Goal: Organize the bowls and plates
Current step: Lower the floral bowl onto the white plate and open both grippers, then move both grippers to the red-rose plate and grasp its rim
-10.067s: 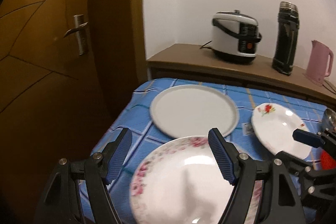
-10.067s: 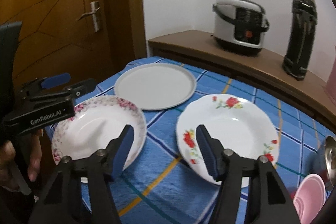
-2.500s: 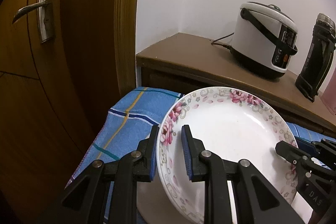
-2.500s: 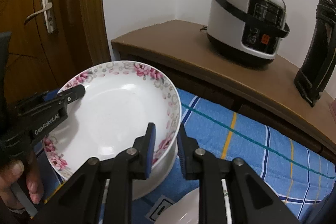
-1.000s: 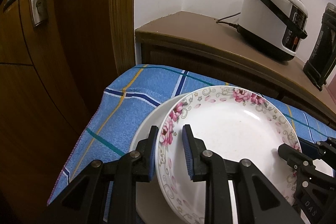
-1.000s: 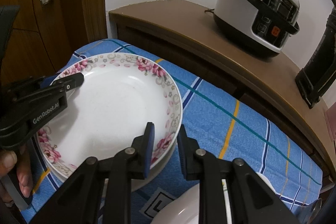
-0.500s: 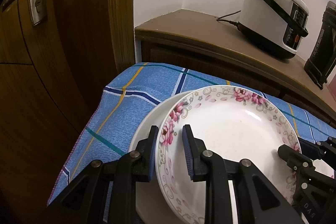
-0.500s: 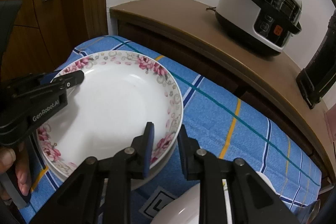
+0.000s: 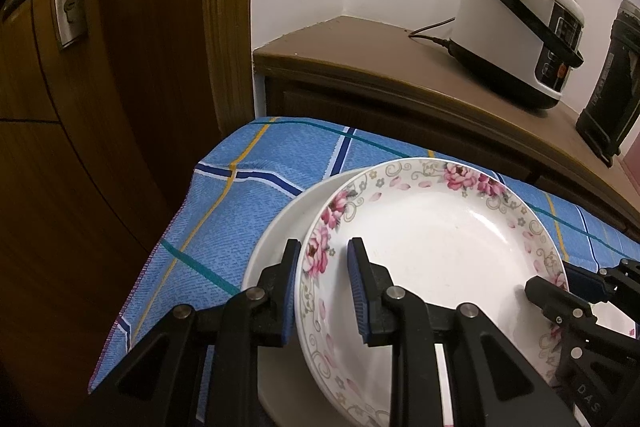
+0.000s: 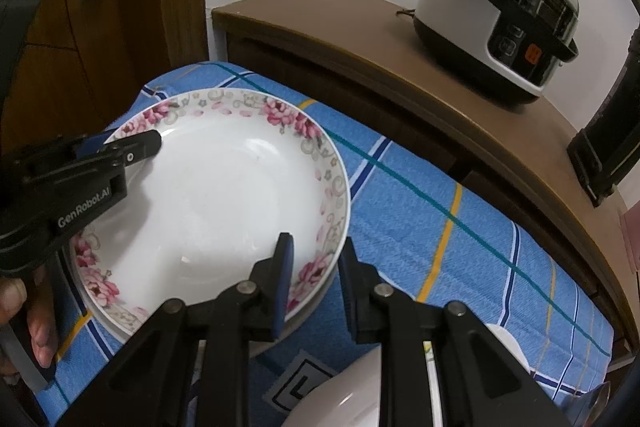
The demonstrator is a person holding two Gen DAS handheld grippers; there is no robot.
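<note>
A white plate with pink flowers on its rim (image 9: 432, 251) lies over a larger plain white plate (image 9: 276, 239) on the blue checked cloth. My left gripper (image 9: 324, 251) is shut on the flowered plate's left rim. My right gripper (image 10: 316, 243) is shut on its near right rim (image 10: 316, 271). Each gripper shows in the other's view: the right gripper (image 9: 560, 283) at the plate's right edge, the left gripper (image 10: 132, 147) at its left edge. Whether the flowered plate (image 10: 224, 195) rests fully on the plain plate (image 10: 312, 307) I cannot tell.
The table's left edge and a wooden door (image 9: 80, 107) are close beside the plates. Behind the table a brown sideboard (image 9: 360, 59) carries a rice cooker (image 9: 520, 39) and a black flask (image 9: 612, 79). Another white dish (image 10: 340, 395) lies under my right gripper. A hand (image 10: 36, 319) holds the left gripper.
Ten seconds ago both grippers were open and the plates lay apart. Since then they closed on the flowered plate and brought it down over the plain one. Nothing moves in the last second.
</note>
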